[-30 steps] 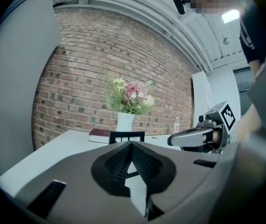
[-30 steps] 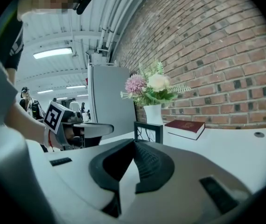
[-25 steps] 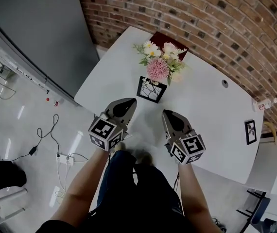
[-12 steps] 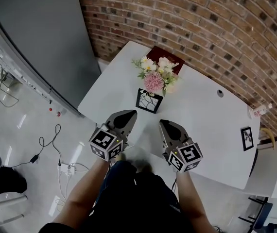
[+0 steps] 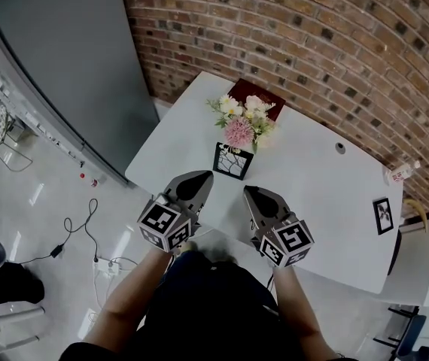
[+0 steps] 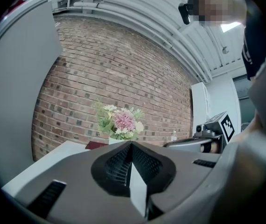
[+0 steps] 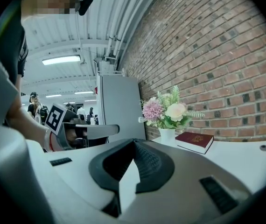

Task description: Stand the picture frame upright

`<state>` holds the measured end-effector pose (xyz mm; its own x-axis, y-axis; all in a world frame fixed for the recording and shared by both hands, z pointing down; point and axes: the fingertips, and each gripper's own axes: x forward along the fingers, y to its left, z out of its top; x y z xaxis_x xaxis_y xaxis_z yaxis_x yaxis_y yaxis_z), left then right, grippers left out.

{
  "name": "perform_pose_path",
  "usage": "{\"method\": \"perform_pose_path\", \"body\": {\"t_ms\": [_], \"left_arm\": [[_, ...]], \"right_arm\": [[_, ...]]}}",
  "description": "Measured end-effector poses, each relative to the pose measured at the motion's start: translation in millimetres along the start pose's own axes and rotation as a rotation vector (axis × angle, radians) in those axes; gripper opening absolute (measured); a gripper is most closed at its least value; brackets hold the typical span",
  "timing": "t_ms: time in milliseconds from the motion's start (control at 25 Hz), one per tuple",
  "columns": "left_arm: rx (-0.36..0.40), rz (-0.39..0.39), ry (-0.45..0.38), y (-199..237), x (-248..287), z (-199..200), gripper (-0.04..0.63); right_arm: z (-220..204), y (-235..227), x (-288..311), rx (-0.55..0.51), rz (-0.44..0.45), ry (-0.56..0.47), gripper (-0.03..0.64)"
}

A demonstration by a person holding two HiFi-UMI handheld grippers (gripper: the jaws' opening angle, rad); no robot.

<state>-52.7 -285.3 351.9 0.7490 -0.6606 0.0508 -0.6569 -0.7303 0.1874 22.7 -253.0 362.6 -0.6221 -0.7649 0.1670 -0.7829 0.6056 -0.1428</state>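
Your left gripper (image 5: 199, 179) is nearest you, held above the near edge of the white table (image 5: 316, 198), jaws pressed together with nothing between them; your right gripper (image 5: 251, 195) hangs just beside it over the same edge, jaws likewise closed and empty; the two point the same way toward the wall and do not touch each other, and neither touches anything on the table.

Just beyond the two tips, roughly in line with the gap between them, stands the vase (image 5: 233, 161), its side patterned black and white from above; pink and white flowers (image 5: 242, 122) with green leaves rise out of it.

The picture frame (image 5: 384, 215) is off to your right, close to the table's right edge and nearer its far corner than its near one; it is small and black-bordered, and from the head view it appears to lie flat, face up; it is well apart from both grippers and from the vase.

Between the vase and the frame, toward the far edge, there is a small round hole (image 5: 340, 147) in the tabletop; behind the vase, at the far edge, lies a dark red book (image 5: 258, 93), flat and closed; a small clear bottle (image 5: 400, 174) sits by the far right corner; the brick wall (image 5: 312, 43) runs along the far edge.
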Motion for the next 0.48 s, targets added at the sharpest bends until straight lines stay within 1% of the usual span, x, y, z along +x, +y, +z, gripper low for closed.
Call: {"method": "perform_pose_path", "body": {"t_ms": [200,480], "left_arm": [[-0.022,0.023,-0.006,0,-11,0,0.0],[-0.012,0.044,0.002,5,-24,-2,0.0]], "right_arm": [[3,7,3,-0.006,0.014,-0.004,0.003],[3,17,9,-0.019,0.023,-0.006,0.003]]}}
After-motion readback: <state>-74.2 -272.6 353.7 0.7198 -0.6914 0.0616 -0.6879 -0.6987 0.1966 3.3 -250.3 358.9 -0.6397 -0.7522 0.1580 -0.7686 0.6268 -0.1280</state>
